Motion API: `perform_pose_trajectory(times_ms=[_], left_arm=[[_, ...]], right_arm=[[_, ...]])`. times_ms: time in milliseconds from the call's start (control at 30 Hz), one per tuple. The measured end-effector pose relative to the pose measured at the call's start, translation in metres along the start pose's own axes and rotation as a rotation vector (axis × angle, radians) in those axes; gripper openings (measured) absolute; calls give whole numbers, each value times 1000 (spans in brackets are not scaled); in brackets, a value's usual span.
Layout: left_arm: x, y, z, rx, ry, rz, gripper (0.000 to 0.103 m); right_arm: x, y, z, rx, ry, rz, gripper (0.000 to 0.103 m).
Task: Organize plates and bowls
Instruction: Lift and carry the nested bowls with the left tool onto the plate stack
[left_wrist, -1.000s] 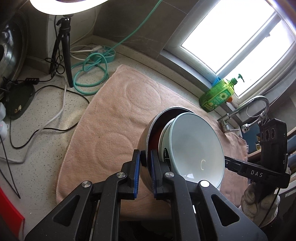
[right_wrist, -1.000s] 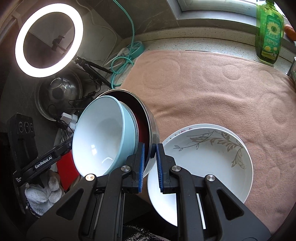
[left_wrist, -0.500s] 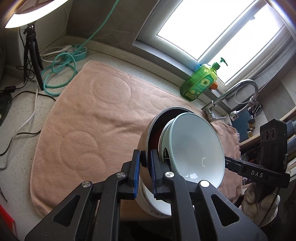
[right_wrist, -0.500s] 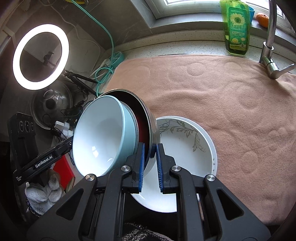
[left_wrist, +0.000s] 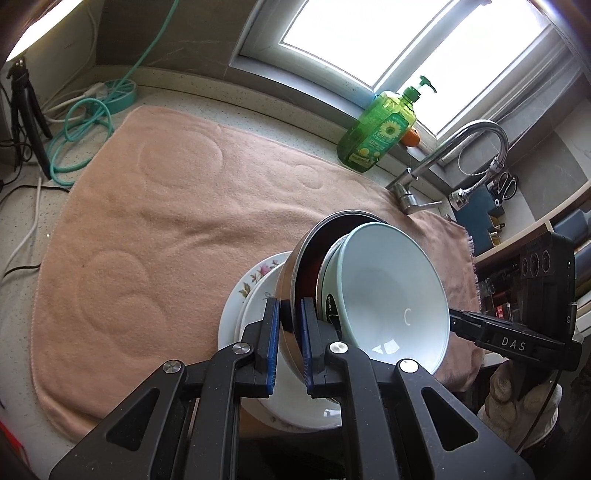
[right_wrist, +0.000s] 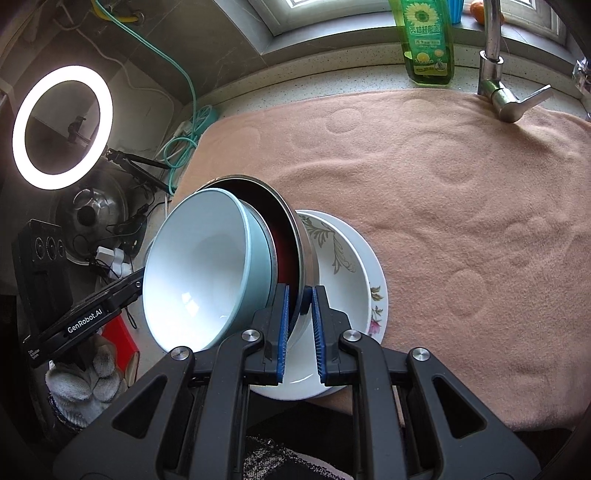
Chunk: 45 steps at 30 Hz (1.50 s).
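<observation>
A: What's biggest there?
B: A pink towel (left_wrist: 155, 221) spread over the bench (left_wrist: 258, 114). At its near edge sit stacked white flowered plates (right_wrist: 354, 273).
A: And the bowls?
B: A steel bowl (left_wrist: 295, 273) with a pale blue bowl (left_wrist: 391, 295) nested in it hangs tilted over the plates.
A: Held how?
B: The left gripper (left_wrist: 287, 325) and right gripper (right_wrist: 300, 325) each have their fingers nearly closed, pinching the steel bowl's rim from opposite sides.
</observation>
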<state>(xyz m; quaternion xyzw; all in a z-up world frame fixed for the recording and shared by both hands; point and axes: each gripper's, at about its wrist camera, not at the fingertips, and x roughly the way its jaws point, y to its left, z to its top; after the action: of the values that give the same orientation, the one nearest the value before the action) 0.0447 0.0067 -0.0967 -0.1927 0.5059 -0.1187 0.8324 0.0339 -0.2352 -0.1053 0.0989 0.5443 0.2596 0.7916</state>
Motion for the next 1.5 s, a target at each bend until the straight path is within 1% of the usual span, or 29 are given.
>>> perform_pose_trajectory(times_ms=[233, 567, 1167, 1433, 1467, 1500], left_arm=[[8, -3, -4, 6, 32, 2, 8], [15, -6, -8, 10, 56, 7, 8], [20, 0, -12, -4, 73, 25, 8], [18, 0, -14, 2, 63, 27, 8], [17, 0, -14, 5, 61, 30, 8], [17, 0, -14, 6, 59, 33, 11]], right_arm=[[3, -11, -9, 25, 11, -1, 13], [7, -19, -14, 45, 22, -4, 13], [10, -15, -17, 36, 22, -1, 14], [8, -12, -18, 25, 10, -16, 14], [7, -12, -18, 23, 6, -22, 14], [6, -12, -18, 21, 3, -25, 14]])
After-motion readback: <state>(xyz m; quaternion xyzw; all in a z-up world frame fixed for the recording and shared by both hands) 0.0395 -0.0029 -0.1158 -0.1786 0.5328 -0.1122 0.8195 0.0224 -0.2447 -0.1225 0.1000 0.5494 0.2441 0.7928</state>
